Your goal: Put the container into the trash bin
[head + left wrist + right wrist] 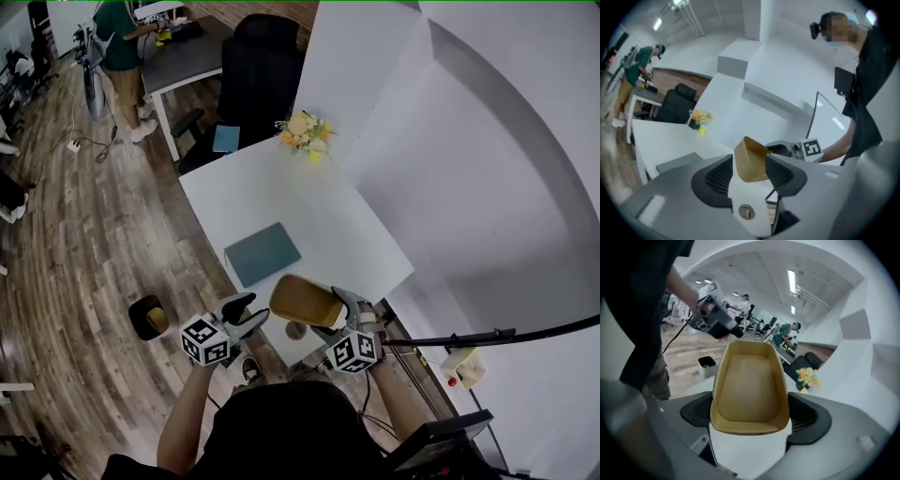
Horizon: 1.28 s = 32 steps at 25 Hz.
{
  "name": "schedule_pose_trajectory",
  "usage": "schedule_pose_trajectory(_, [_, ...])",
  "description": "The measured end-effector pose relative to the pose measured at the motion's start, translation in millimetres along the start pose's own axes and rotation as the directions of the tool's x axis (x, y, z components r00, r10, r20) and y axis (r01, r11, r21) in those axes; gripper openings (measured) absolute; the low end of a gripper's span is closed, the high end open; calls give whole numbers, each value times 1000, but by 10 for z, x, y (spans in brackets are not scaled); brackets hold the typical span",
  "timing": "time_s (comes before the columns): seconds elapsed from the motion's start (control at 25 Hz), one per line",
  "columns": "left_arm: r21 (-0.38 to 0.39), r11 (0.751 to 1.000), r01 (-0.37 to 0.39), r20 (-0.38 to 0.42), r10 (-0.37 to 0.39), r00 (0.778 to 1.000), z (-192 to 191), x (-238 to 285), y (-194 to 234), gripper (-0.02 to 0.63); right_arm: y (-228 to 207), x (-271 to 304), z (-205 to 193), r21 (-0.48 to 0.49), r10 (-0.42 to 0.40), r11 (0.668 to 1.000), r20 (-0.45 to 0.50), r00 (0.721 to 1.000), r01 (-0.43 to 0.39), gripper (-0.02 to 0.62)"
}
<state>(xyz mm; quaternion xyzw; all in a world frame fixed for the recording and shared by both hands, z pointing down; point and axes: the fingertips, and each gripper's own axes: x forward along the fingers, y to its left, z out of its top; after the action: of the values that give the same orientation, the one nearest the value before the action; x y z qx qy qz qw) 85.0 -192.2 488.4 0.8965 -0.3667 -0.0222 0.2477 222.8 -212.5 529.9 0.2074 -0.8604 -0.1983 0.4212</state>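
Clamping the tan container (749, 385) by its two long sides, the right tool (750, 413) has its jaws spread wide, with a pad pressed against each flank. The container's open hollow faces the right gripper view's camera and its far end reaches out past the jaw tips. In the head view, the right tool (333, 314) holds the container (302, 300) in the air over the near corner of the white tabletop (319, 211), tilted and clear of the surface.

The left tool (251, 312) sits just beside the container's free end, with its jaws partly apart. In the left gripper view, a corner of the container (751, 161) shows in the gap between those jaws. The head view shows a sliver of space between the tips and the container, so the left tool (750, 173) grips nothing.

Further out, a teal pad (262, 253) lies flat on the tabletop beyond the container. A small bunch of flowers (305, 131) stands at the far edge. The trash bin (148, 317) stands on the wooden floor (103, 244), to the left of the tabletop and of the left tool, well apart from the container. A black chair (258, 70) stands behind the far end of the tabletop.
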Motion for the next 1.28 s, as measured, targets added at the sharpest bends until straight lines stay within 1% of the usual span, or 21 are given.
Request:
schedule_pose_trajectory(0.08, [-62,991,120,-39,-123,992,29,33,-145,213,23,-110,93,-138,-18,990,23,1000,21,491])
schedule_pose_trajectory(0.12, [-81,984,161,-51,-165,985,44,57,-198,224,36,-159,145,-189,-24,982,38,999,31,491])
schedule_pose_trajectory(0.16, [-91,978,185,-59,-191,980,58,79,-228,232,45,-208,199,-227,-29,973,54,998,41,491])
schedule_pose_trajectory(0.28, [-117,965,236,-59,-244,968,74,121,-311,241,71,-360,356,-291,-37,955,100,994,65,491])
schedule_pose_trajectory(0.36, [-162,945,284,-32,-293,956,84,117,-390,239,102,-435,461,-300,-34,951,128,991,71,491])
schedule_pose_trajectory(0.4, [-197,933,300,-12,-308,951,89,95,-397,238,125,-445,516,-302,-32,951,138,990,73,491])
schedule_pose_trajectory(0.44, [-237,922,305,9,-312,950,97,62,-381,229,148,-425,574,-305,-29,949,148,989,74,494])
schedule_pose_trajectory(0.48, [-278,912,301,24,-307,952,107,28,-353,204,171,-384,631,-310,-23,948,155,988,71,496])
schedule_pose_trajectory(0.52, [-313,905,288,30,-294,955,112,1,-325,196,197,-346,674,-314,-11,947,160,987,62,499])
schedule_pose_trajectory(0.6, [-352,900,258,21,-268,963,62,-1,-294,195,263,-324,677,-317,20,948,157,987,32,508])
schedule_pose_trajectory(0.72, [-355,908,224,-1,-240,971,-17,24,-245,184,355,-334,645,-322,68,947,153,986,-15,538])
schedule_pose_trajectory(0.84, [-342,924,170,-23,-189,982,-35,-73,-158,173,437,-357,721,-344,124,937,144,982,-68,549])
schedule_pose_trajectory(0.88, [-342,927,153,-20,-170,985,-32,-116,-111,160,458,-367,748,-346,140,934,145,979,-83,548])
schedule_pose_trajectory(0.92, [-348,927,140,-10,-153,988,-18,-163,-67,124,481,-380,768,-345,156,934,145,977,-98,531])
schedule_pose_trajectory(1.0, [-350,930,114,0,-122,993,9,-264,-6,117,540,-419,810,-306,194,942,153,969,-140,532])
schedule_pose_trajectory(1.04, [-331,938,100,-9,-109,994,7,-324,9,115,574,-441,853,-255,217,952,170,961,-170,532])
schedule_pose_trajectory(1.12, [-292,953,76,-30,-89,996,14,-474,20,115,614,-482,998,-87,256,967,250,934,-241,532])
schedule_pose_trajectory(1.16, [-289,955,68,-29,-80,996,37,-554,26,115,603,-509,1092,18,260,960,307,915,-279,531])
schedule_pose_trajectory(1.2, [-292,954,61,-19,-70,997,69,-626,33,115,569,-545,1191,128,253,939,374,892,-320,528])
schedule_pose_trajectory(1.24, [-296,954,54,-6,-59,998,105,-688,43,115,521,-587,1288,231,235,902,445,864,-364,526])
schedule_pose_trajectory(1.28, [-294,955,45,7,-45,999,138,-738,55,115,472,-626,1365,315,215,855,508,834,-412,515])
